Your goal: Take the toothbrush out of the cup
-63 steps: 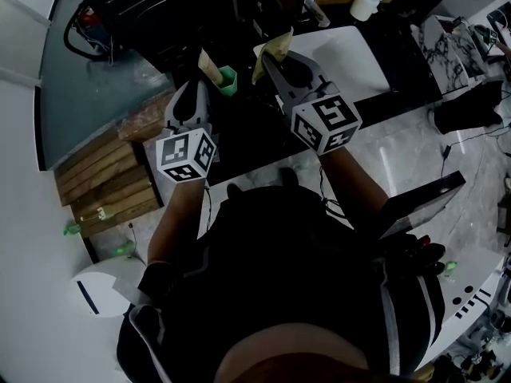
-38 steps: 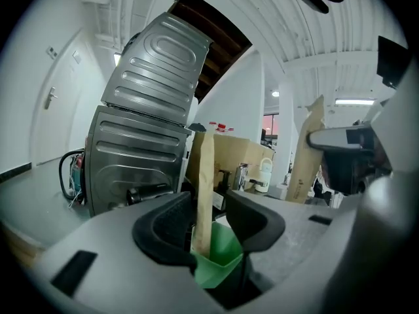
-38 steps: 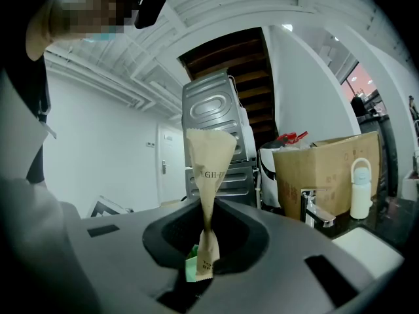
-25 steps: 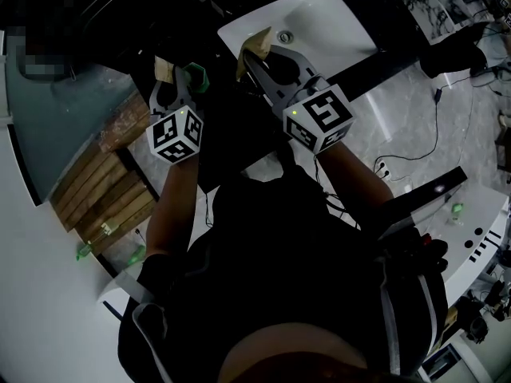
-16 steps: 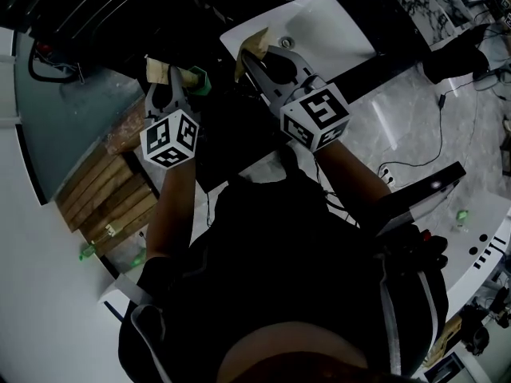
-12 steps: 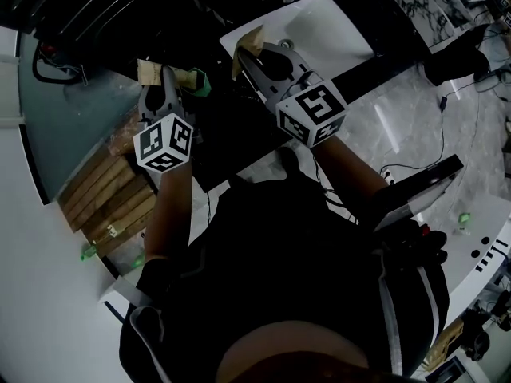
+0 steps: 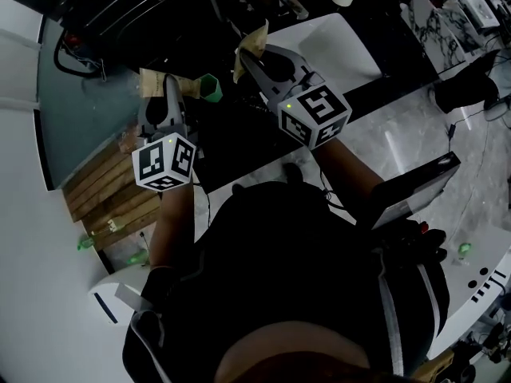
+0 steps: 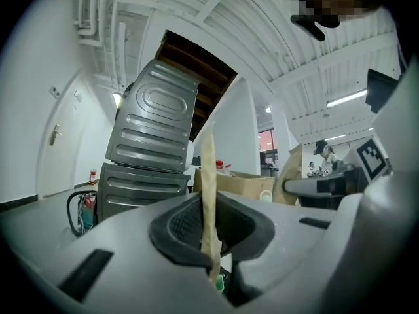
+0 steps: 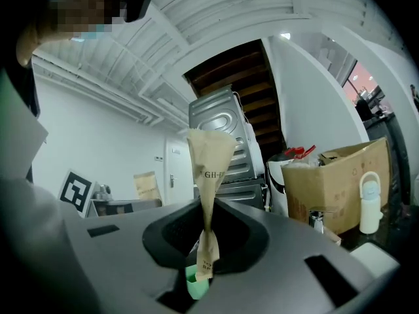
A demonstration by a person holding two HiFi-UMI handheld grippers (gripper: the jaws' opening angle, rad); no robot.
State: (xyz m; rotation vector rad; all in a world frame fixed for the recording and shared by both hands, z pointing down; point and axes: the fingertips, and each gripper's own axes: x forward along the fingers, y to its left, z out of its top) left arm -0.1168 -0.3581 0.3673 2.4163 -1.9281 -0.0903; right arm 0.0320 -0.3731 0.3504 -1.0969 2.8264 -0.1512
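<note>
We judged the lift-out under way: our left tongs [image 7: 166, 86] clamped the paper-wrapped toothbrush [image 8: 208, 175] just beside the green cup [image 7: 209, 87], our right tongs [image 7: 249, 57] pinched a second wrapper [image 9: 209, 162], and the toothbrush needed raising clear next.

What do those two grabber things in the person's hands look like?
The left gripper and right gripper are both grey plastic shells that narrow to two jaws lined with black pads. Each carries a white cube printed with black square patterns. The person wears a dark top.
</note>
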